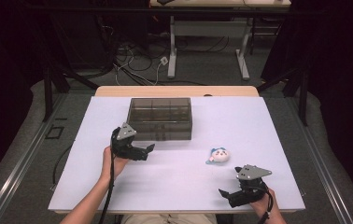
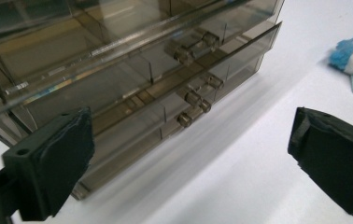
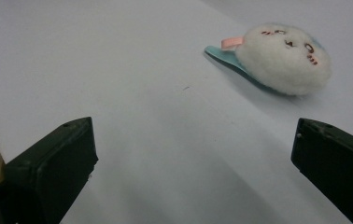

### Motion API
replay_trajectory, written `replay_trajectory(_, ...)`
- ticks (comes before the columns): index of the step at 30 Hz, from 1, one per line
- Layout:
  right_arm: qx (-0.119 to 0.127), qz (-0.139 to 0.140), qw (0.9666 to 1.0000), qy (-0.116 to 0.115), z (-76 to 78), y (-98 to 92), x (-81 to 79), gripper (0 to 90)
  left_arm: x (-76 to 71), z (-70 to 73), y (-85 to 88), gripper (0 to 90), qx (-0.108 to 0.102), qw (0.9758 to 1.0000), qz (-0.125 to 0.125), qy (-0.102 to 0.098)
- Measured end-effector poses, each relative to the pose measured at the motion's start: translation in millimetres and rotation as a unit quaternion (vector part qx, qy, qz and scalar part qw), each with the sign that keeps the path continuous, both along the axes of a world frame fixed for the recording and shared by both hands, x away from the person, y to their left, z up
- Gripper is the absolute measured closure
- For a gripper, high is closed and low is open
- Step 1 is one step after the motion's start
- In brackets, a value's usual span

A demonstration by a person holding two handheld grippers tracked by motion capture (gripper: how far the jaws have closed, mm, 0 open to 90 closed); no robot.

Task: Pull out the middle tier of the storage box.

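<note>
Smoky clear drawer box, drawers shut; white-and-blue plush toy lying apart on the table.

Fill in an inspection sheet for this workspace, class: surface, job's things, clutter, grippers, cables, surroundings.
Surface: white table top, bare around the items.
Job's things: smoky clear drawer box, drawers pushed in; plush toy lying apart, to its right.
Clutter: nothing seen.
Grippers: left hand-held gripper open, aimed at the box front, touching nothing; right hand-held gripper open, near the front edge, toy ahead of it.
Cables: one cable trails from the left hand-held gripper; floor cables behind the table.
Surroundings: dark room, another table's legs beyond.
</note>
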State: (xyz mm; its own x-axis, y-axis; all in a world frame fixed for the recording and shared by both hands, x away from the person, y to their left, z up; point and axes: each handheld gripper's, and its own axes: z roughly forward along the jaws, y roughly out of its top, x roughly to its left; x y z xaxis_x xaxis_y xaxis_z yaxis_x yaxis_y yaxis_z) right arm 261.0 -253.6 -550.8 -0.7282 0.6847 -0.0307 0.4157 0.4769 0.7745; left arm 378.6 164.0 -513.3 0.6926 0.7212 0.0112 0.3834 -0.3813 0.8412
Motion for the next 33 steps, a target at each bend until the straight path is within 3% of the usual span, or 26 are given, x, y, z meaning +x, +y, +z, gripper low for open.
replay_trajectory(3,-0.002,0.003,1.0000,0.001,-0.5,-0.3,0.1,0.0,3.8,0.3,0.7,5.0,0.003,0.9998,-0.017,-0.007)
replay_trajectory(7,0.001,0.000,1.0000,0.002,-1.9,0.4,0.3,0.0,7.0,-1.0,-2.0,16.4,0.023,0.9994,-0.009,-0.025)
replay_trajectory(17,-0.002,0.003,1.0000,0.008,-2.8,1.9,0.6,0.0,12.2,-5.1,1.7,33.1,0.058,0.9963,-0.019,-0.061)
replay_trajectory(33,-0.005,0.004,1.0000,0.003,-1.6,3.2,-0.7,0.0,13.4,-15.9,-0.9,42.2,0.094,0.9916,-0.031,-0.083)
